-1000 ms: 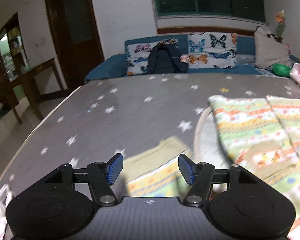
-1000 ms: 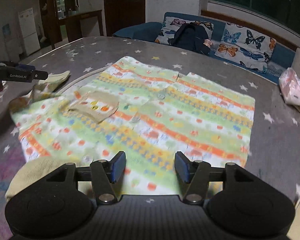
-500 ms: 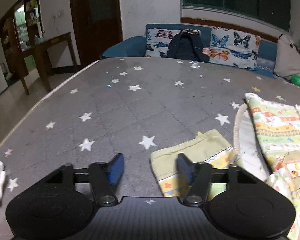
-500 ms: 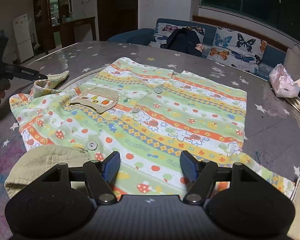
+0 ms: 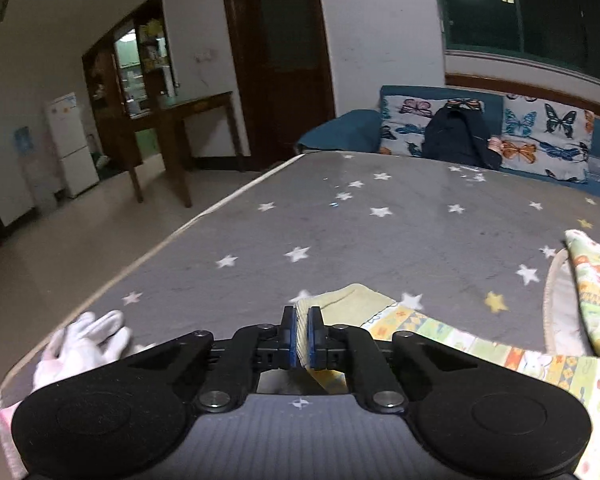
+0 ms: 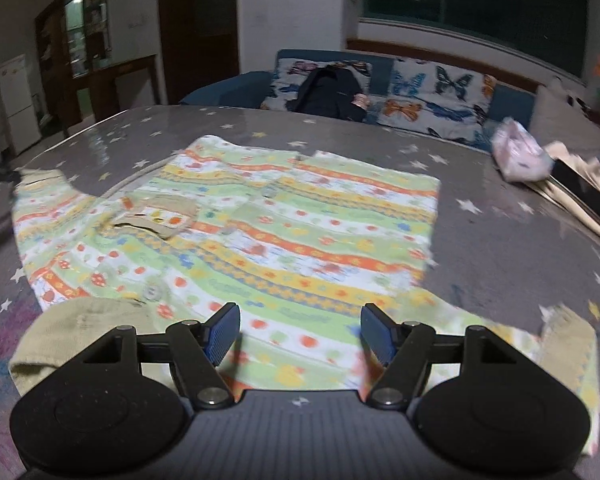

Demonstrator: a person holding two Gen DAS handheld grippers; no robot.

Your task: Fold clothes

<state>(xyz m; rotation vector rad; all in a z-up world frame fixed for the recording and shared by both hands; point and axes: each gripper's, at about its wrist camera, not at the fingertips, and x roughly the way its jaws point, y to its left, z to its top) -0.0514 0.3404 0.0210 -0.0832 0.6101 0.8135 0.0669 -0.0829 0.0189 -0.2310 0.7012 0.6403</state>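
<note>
One shirt point(image 6: 260, 236), striped in green, orange and yellow, is spread flat on the star-patterned grey bench point(image 6: 500, 248), directly ahead of the right hand-held gripper point(image 6: 300, 330). Its khaki collar point(image 6: 84, 320) is seen just ahead and left of that gripper, and a khaki chest pocket point(image 6: 160, 220) lies further ahead on the left. The right sleeve cuff point(image 6: 572, 344) lies to the gripper's right. The jaws of the right hand-held gripper are held wide apart above the near edge of the shirt, with nothing between them.

The left sleeve cuff point(image 5: 340, 304) is pinched between the nearly closed pads of the left hand-held gripper point(image 5: 301, 338), the sleeve trailing off to its right. A white glove point(image 5: 80, 344) lies to its left at the bench edge.

Beyond the bench, a blue sofa point(image 6: 228, 88) with butterfly cushions point(image 6: 432, 96) and a dark bag point(image 6: 332, 92) is seen. A pink bag point(image 6: 520, 156) rests on the bench, far ahead to the right.
</note>
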